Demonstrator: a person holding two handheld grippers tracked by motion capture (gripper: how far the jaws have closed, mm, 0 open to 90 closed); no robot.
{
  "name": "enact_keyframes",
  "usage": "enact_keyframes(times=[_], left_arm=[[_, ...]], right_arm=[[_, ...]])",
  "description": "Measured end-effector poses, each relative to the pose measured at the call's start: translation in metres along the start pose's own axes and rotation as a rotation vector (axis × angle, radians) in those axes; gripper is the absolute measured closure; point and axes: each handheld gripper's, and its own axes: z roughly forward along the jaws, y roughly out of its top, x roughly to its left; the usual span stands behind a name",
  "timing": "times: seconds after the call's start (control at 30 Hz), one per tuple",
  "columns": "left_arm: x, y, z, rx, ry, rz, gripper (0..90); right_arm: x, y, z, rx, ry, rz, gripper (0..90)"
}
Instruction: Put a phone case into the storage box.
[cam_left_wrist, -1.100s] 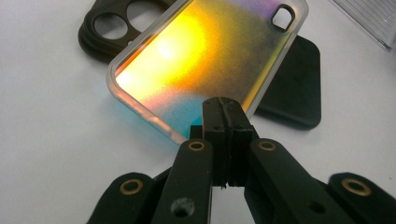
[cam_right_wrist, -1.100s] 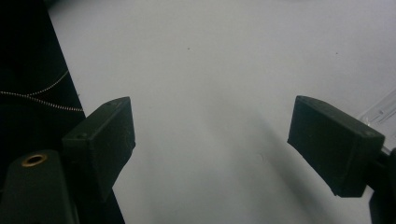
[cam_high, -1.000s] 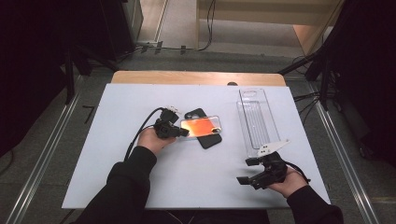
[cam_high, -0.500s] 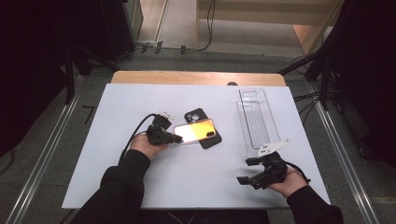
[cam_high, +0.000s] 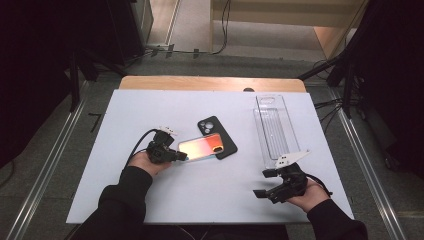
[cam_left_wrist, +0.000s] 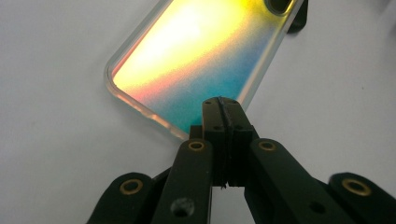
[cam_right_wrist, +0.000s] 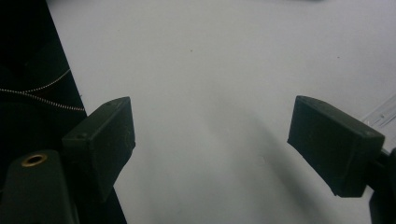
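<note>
Left to right across the white table (cam_high: 150, 105). At left of centre, the left gripper (cam_high: 184, 156) lies level in the person's left hand (cam_high: 145, 162), its tip pointing right. In the left gripper view its jaws are pressed fully together, and their joined tip (cam_left_wrist: 221, 108) sits at the near edge of the iridescent phone case (cam_left_wrist: 201, 51); whether a thin rim of the case is pinched between them cannot be told.

The iridescent phone case (cam_high: 201, 147) lies flat near the middle of the table, its long side running left to right, showing orange, yellow and blue-green. Its far right end overlaps a black phone (cam_high: 216, 131), which lies flat and slanted beneath it with the camera cluster at its far left end; the two are touching.

To the right, a clear plastic tray (cam_high: 274, 127) lies lengthwise from near to far, with ribs along its floor. Nothing shows inside it.

At near right, the right gripper (cam_high: 261, 184) rests in the person's right hand (cam_high: 305, 192), just near of the tray's near end. In the right gripper view its jaws stand wide apart over bare table, with nothing between the pads (cam_right_wrist: 112, 133).
</note>
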Motion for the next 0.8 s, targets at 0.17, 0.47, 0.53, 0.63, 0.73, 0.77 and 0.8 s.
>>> enact_keyframes(times=[0.17, 0.47, 0.53, 0.63, 0.73, 0.77, 0.8], left_arm=[[-0.003, -0.012, -0.008, 0.013, -0.008, -0.004, 90.0], [-0.003, -0.030, -0.020, 0.003, -0.017, -0.024, 90.0], [-0.003, -0.032, -0.023, 0.000, -0.021, -0.028, 90.0], [-0.004, -0.036, -0.026, -0.007, -0.023, -0.039, 90.0], [-0.002, -0.039, -0.028, -0.013, -0.027, -0.051, 90.0], [-0.002, -0.039, -0.028, -0.013, -0.028, -0.051, 90.0], [-0.002, -0.039, -0.028, -0.014, -0.026, -0.048, 90.0]], right_arm=[[0.000, 0.000, 0.000, 0.000, -0.001, -0.002, 12.9], [0.000, 0.000, 0.000, -0.007, -0.002, -0.001, 12.9], [0.000, 0.000, 0.000, -0.007, -0.004, 0.001, 12.9], [-0.001, 0.000, 0.000, -0.006, -0.005, 0.003, 12.9], [-0.001, 0.000, 0.000, -0.006, -0.005, 0.003, 12.9], [-0.001, 0.000, 0.000, -0.006, -0.005, 0.003, 12.9], [-0.001, 0.000, 0.000, -0.008, -0.004, 0.000, 12.9]])
